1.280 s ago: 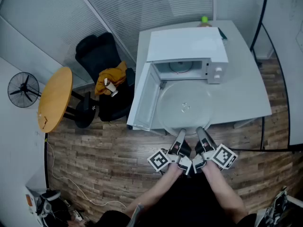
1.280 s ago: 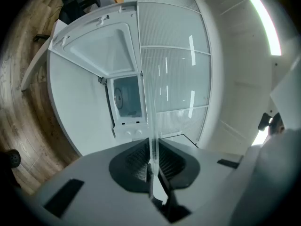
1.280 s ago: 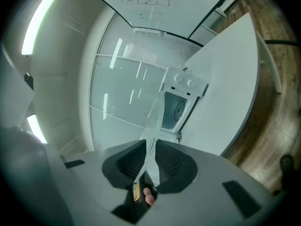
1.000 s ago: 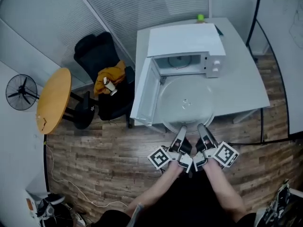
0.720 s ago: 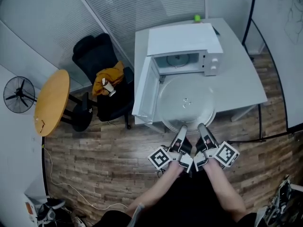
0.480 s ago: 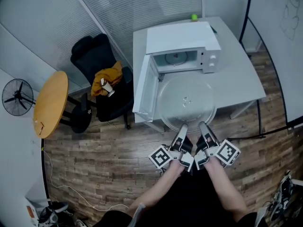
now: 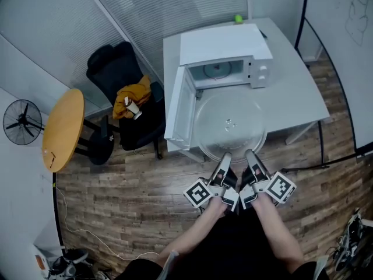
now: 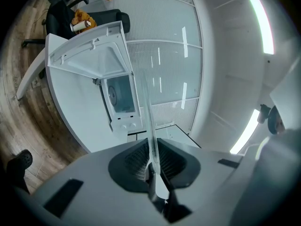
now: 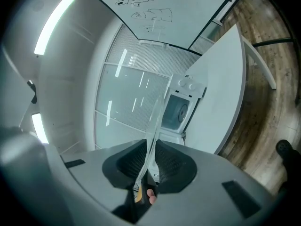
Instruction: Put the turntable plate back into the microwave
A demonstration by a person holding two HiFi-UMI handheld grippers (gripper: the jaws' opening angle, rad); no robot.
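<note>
Plate (image 7: pixel 230 124) (one, clear glass) hovers before one open microwave (image 7: pixel 224 46).

A small green object (image 7: pixel 238 19) at 12 o'clock, behind the white microwave oven (image 7: pixel 224 45), is too small to identify. The dark-clothed person (image 7: pixel 233 255) is cut off at 6 o'clock. Both gripper views show the clear round glass turntable plate (image 8: pixel 149 135) only edge-on.

Looks like an office: ribbed glass partition walls (image 7: pixel 175 4), black swivel chair (image 7: pixel 119 69), whiteboard with marker sketches (image 9: pixel 141 4), round wooden table (image 7: pixel 63 130), standing fan (image 7: pixel 22 122), white counter (image 7: pixel 297 92) bearing a microwave (image 7: pixel 224 48), wood-plank floor (image 7: pixel 116 197).
</note>
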